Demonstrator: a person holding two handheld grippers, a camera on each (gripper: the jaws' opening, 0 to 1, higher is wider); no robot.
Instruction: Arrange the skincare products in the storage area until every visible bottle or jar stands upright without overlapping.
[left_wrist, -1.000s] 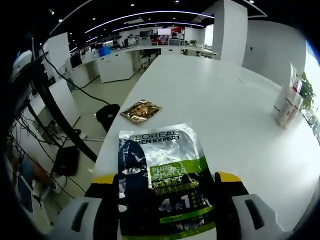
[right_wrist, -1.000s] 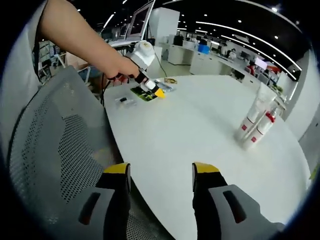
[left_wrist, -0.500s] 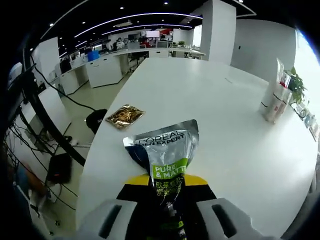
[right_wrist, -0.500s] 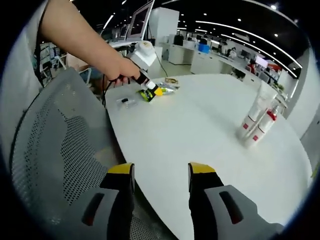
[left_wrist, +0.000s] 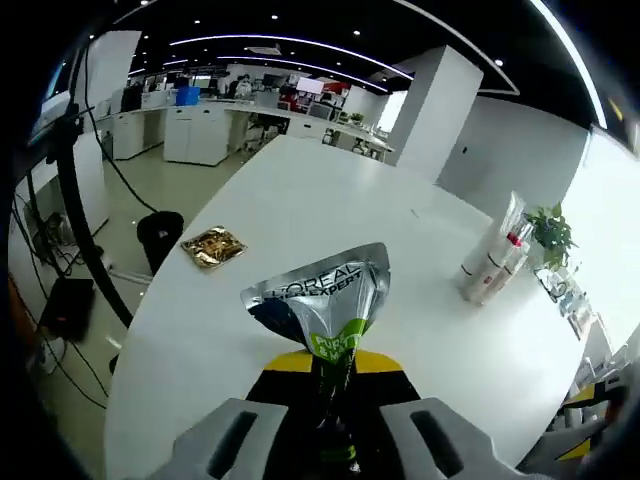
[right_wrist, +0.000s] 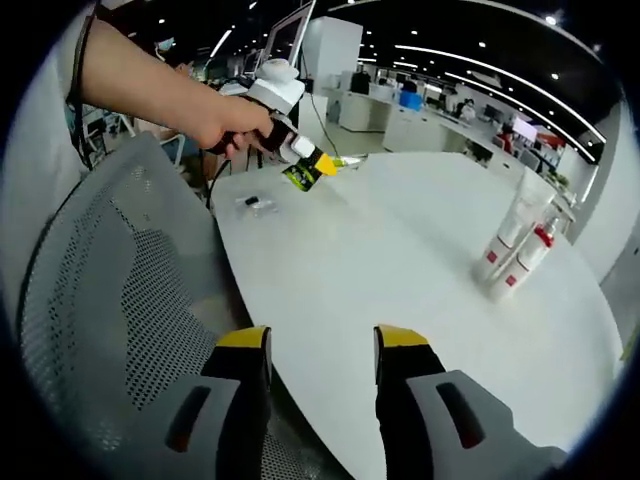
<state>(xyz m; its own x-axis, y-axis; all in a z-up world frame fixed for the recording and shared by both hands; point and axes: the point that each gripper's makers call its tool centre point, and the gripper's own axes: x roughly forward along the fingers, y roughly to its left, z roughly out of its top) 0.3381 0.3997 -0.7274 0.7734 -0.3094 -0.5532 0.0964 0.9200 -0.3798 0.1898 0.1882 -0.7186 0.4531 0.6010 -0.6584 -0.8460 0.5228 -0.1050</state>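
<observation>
Left gripper (left_wrist: 330, 372) clamps the sachet (left_wrist: 322, 305) above the table (left_wrist: 300, 200).
I see the right gripper (right_wrist: 318, 345) wide, holding nothing; two tubes (right_wrist: 513, 248) stand far across.

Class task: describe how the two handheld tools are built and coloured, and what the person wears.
Each tool has two black jaws with yellow tips on light grey bodies: right tool, left tool. The left tool's white rounded top shows in the right gripper view. The arm is bare; light clothing shows.

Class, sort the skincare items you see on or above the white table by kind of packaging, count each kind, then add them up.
Sachets: 3: L'Oreal sachet in the left gripper, gold sachet, small sachet
Tubes or bottles: 2: white tubes
Total: 5
</observation>
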